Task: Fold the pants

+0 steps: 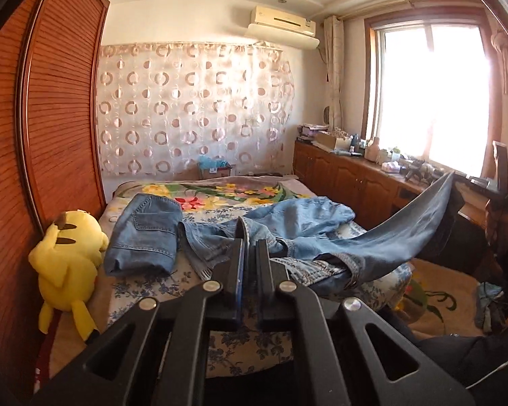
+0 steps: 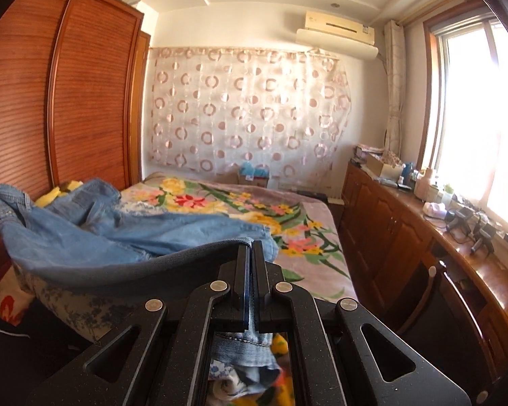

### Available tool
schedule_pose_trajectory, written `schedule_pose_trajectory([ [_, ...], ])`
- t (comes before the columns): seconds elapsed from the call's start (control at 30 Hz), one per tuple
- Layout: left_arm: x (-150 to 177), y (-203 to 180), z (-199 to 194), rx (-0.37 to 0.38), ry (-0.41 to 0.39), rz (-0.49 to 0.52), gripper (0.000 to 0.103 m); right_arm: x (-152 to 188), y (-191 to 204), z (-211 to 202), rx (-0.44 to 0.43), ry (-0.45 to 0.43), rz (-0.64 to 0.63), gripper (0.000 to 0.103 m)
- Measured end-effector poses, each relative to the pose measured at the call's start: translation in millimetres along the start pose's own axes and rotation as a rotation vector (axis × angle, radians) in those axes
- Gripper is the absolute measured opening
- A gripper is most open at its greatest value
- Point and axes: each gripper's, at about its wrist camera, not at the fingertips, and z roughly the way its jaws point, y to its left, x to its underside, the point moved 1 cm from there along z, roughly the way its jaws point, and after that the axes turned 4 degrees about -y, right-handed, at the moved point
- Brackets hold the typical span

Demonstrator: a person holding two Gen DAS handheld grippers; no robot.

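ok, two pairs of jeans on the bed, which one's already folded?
The folded jeans, the neat back-pocket-up rectangle beside the yellow plush. The loose jeans are spread out and crumpled, pinched by the left gripper and right gripper.

Blown-out window (image 1: 430, 94) glare at right, warm daylight, fisheye-bent edges

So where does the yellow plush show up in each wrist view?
Left wrist: plush in full at lower left, on the bed's edge beside the wardrobe.
Right wrist: only a yellow sliver at far left, behind the lifted jeans.
Shared landmark: the air conditioner.
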Motion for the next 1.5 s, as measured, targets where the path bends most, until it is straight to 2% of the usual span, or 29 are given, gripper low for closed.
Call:
schedule_pose_trajectory([
  [0.13,10.3,8.2,16.5,-0.002,0.035,-0.03,0.001,-5.0,0.9,-1.6,0.004,-0.024,-0.002,0.0],
  [0.43,32.2,16.4,64.1,-0.006,0.108,-0.05,0.001,7.8,5.0,32.9,0.009,0.01,0.009,0.0],
  [0.7,12.5,32.6,111.3,-0.034,0.095,-0.018,0.001,-6.1,-1.6,87.8,0.043,0.008,-0.01,0.0],
  [0.97,-3.6,58.9,183.7,-0.058,0.119,0.002,0.001,-21.1,-5.0,164.6,0.064,0.006,-0.046,0.0],
  [1.23,-6.3,72.0,221.0,-0.066,0.142,-0.006,0.001,-14.8,-15.9,216.0,0.058,0.047,-0.03,0.0],
  [1.5,-30.4,81.2,244.8,-0.08,0.121,-0.013,0.001,-33.5,-24.8,249.7,0.047,0.032,-0.037,0.0],
])
